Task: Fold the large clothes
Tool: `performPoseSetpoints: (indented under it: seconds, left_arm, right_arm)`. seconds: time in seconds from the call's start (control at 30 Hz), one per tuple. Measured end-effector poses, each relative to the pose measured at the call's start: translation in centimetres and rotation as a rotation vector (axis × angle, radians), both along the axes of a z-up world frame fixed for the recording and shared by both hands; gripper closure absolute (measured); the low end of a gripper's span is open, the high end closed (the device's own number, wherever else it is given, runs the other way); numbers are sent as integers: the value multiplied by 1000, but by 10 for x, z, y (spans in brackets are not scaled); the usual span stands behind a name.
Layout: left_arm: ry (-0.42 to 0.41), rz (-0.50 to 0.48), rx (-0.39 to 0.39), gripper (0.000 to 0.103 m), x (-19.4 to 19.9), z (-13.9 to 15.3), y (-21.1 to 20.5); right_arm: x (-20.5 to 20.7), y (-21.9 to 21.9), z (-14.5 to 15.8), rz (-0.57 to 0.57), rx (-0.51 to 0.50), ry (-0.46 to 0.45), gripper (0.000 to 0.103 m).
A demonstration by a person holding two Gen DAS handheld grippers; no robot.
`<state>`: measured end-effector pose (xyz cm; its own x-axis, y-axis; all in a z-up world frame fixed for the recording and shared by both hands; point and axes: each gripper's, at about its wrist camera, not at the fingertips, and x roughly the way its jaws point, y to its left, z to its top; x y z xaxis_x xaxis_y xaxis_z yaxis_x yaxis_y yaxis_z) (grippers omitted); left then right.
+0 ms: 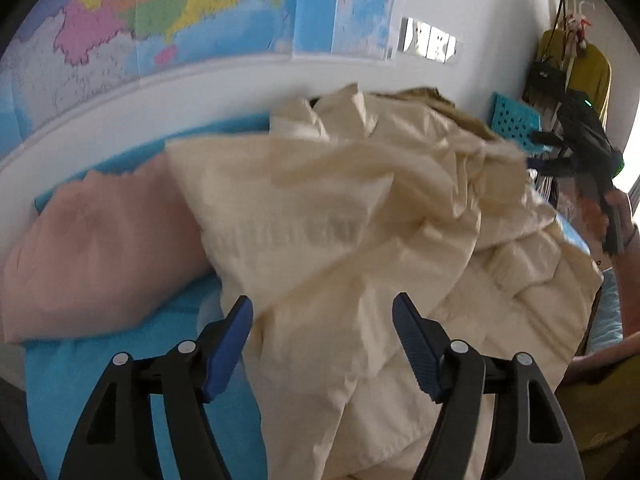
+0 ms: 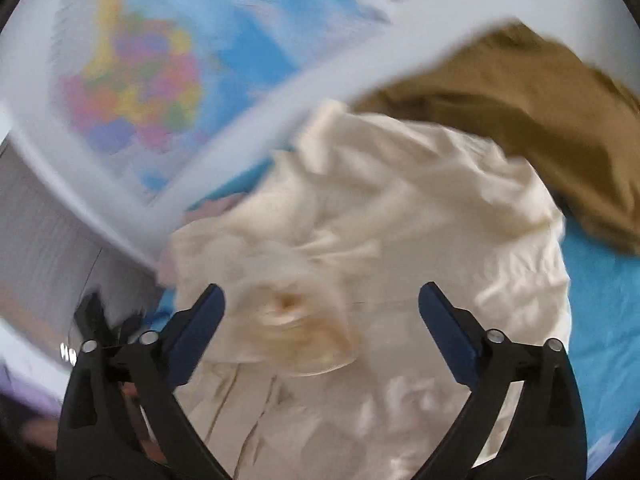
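Map wall (image 1: 168,12) behind blue bedsheet (image 1: 100,372) | cream garment (image 1: 340,240) heaped mid-bed, pink garment (image 1: 92,248) at left edge | left gripper (image 1: 322,312), right gripper (image 2: 322,300) both released

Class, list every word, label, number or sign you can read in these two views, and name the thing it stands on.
None can be read.
Cream garment: a faint line of lettering across its front, too blurred to read.
Wall map: coloured regions with place names too small and blurred to read.
Strip on the white wall: dark marks, unreadable.
Right wrist view: motion blur, no text legible.
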<state>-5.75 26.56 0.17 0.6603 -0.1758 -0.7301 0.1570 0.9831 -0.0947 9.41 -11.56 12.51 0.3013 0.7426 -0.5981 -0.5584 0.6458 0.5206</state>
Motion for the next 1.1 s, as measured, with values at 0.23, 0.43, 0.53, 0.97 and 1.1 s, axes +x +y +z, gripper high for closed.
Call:
performPoseSetpoints:
  seconds: [0.23, 0.43, 0.53, 0.97, 1.1]
  left_arm:
    - [46, -8, 4, 33, 53, -7, -11]
    - [110, 83, 60, 35, 102, -20, -3]
    - [173, 161, 110, 36, 117, -36, 4]
    - [142, 115, 85, 33, 112, -27, -6]
    - [171, 124, 77, 33, 118, -38, -5]
  right_arm:
    - [5, 53, -36, 61, -290, -17, 72]
    - [24, 28, -32, 2, -287, -7, 68]
    - [24, 17, -24, -47, -273, -33, 47]
    - [46, 48, -57, -45, -381, -15, 73]
    - [46, 40, -47, -93, -367, -43, 78]
